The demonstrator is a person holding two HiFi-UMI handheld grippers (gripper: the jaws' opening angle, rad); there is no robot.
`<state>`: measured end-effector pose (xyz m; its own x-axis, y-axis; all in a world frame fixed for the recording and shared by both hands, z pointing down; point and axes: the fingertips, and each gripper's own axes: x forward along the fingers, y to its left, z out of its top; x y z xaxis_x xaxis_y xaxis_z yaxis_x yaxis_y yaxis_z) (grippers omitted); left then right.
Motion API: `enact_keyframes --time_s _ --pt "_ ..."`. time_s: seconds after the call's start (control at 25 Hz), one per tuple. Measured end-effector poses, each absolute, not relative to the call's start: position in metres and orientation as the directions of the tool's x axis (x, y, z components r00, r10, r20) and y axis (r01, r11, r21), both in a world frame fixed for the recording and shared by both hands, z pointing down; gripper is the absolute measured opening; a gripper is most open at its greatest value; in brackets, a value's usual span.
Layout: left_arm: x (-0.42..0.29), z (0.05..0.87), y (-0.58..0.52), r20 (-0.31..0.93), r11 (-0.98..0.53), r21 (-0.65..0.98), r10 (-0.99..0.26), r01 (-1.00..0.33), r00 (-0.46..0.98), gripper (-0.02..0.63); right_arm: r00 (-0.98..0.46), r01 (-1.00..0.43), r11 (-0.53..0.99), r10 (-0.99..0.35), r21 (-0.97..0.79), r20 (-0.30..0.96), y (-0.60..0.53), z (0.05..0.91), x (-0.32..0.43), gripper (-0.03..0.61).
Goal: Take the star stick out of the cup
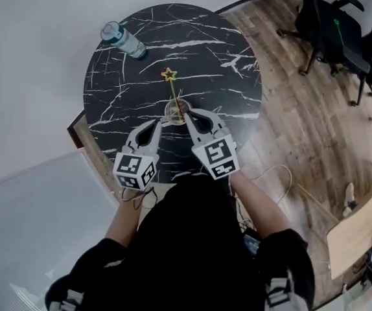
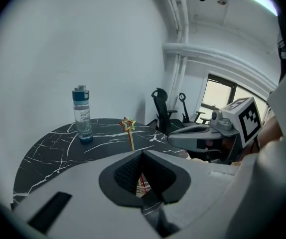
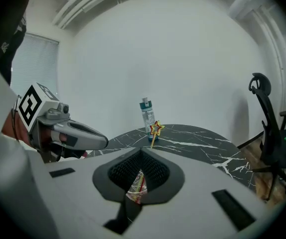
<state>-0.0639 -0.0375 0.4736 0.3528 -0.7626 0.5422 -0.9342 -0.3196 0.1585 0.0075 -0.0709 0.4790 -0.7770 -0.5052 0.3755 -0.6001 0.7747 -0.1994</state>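
A thin stick topped with a yellow and red star (image 1: 168, 75) stands tilted in a small clear cup (image 1: 176, 111) on the round black marble table (image 1: 212, 50). My left gripper (image 1: 161, 123) is shut, its tips just short of the cup on the near left. My right gripper (image 1: 187, 114) is shut too, tips beside the cup's right rim. In the left gripper view the star (image 2: 128, 124) rises beyond the closed left gripper (image 2: 142, 153), with the cup (image 2: 142, 188) glimpsed below. The right gripper view shows the star (image 3: 156, 128) past the closed right gripper (image 3: 140, 151), the cup (image 3: 134, 190) behind.
A clear water bottle (image 1: 124, 39) with a blue cap stands at the table's far left. Black office chairs (image 1: 335, 24) stand on the wooden floor at the far right. A light wooden board (image 1: 358, 229) and a pale cable (image 1: 273, 173) lie at the near right.
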Motion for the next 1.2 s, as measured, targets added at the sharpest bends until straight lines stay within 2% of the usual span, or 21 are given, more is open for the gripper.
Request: enact_keyframes --time_s 0.92,1.2 --pt "-0.048 0.536 -0.109 0.677 -0.31 0.147 -0.661 -0.939 0.324 -0.002 -0.794 -0.584 0.746 -0.441 -0.321 0.419 -0.098 0.528 0.02 -0.004" --pt "-0.046 0.554 -0.118 0.72 -0.307 0.142 -0.621 -0.941 0.311 0.021 -0.798 -0.574 0.744 -0.416 -0.341 0.436 -0.098 0.538 0.021 -0.003"
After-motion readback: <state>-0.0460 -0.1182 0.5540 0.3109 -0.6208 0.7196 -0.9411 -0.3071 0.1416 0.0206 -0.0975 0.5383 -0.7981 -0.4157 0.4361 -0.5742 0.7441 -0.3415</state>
